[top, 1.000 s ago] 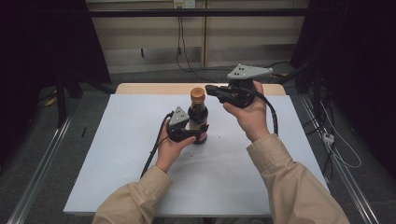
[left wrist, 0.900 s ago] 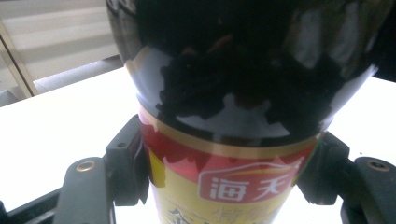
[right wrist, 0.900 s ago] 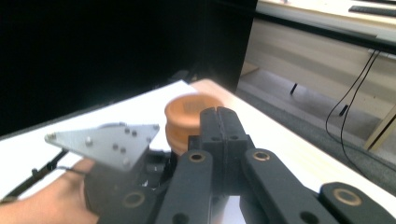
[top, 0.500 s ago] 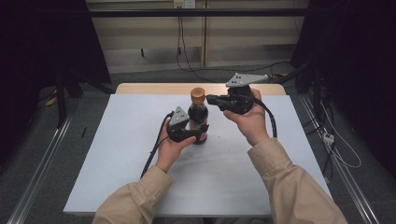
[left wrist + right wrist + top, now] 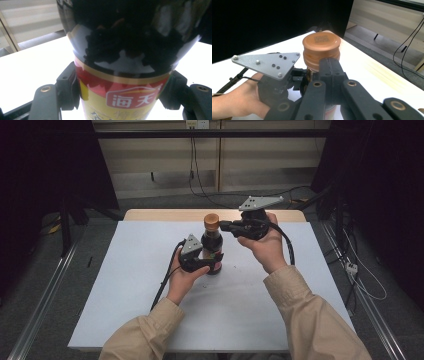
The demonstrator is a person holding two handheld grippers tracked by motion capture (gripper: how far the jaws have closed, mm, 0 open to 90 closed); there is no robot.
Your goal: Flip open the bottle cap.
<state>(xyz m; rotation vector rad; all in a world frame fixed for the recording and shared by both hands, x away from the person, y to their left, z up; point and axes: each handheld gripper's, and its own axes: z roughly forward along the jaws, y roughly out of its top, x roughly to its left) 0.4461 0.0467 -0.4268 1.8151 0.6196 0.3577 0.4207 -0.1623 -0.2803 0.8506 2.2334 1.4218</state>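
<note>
A dark sauce bottle (image 5: 212,245) with a brown cap (image 5: 211,221) and a red-and-yellow label stands upright on the white table (image 5: 125,285). My left gripper (image 5: 211,265) is shut on its lower body; in the left gripper view both pads (image 5: 71,87) press the sides of the bottle (image 5: 120,50) at the label. My right gripper (image 5: 223,225) is held level at the right of the cap, jaws shut together with nothing between them. In the right gripper view its tips (image 5: 329,66) sit right against the cap (image 5: 321,42); I cannot tell whether they touch.
The table's wooden far edge (image 5: 165,214) shows behind the bottle. Cables (image 5: 200,175) run over the floor beyond it, and metal rails (image 5: 45,295) flank the table. The left gripper's grey plate (image 5: 268,62) lies close beside the right gripper's jaws.
The right gripper has sunk slightly beside the cap and its grey plate has tilted. The left gripper and the bottle stay where they were.
</note>
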